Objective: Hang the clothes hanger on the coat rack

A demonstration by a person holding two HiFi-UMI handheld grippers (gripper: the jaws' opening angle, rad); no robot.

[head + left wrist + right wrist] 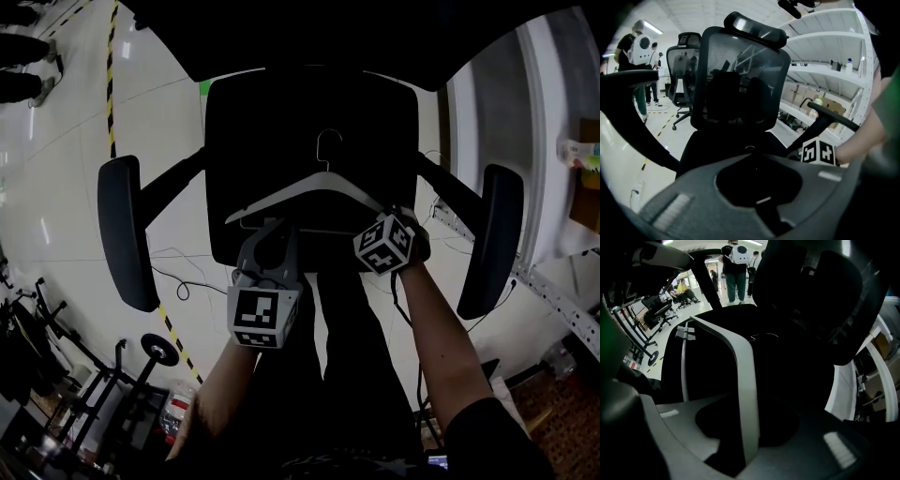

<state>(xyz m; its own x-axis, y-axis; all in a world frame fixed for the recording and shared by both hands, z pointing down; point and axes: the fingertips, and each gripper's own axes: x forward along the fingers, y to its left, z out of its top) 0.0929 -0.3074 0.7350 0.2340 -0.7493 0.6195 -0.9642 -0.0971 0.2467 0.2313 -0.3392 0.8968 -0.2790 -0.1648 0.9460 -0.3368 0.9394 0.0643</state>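
Straddling the right-hand arm of the white hanger (743, 380), the right tool (750, 411) is standing half-wide. A dark gap is showing beside the arm, so it seems not to be pinching yet. For a sound pick, it should probably be squeezing square across the arm, in from the tip, before lifting, so the hanger is not swinging. Just to its left, the left tool (268, 242) is hovering with jaws apart and nothing between them, near the hanger's lower bar. Beneath both tools, the hanger is lying flat on the black chair seat (281, 112), its hook (328, 142) pointing away from them. No coat rack is showing anywhere, and pad contact is getting lost against the dark seat.
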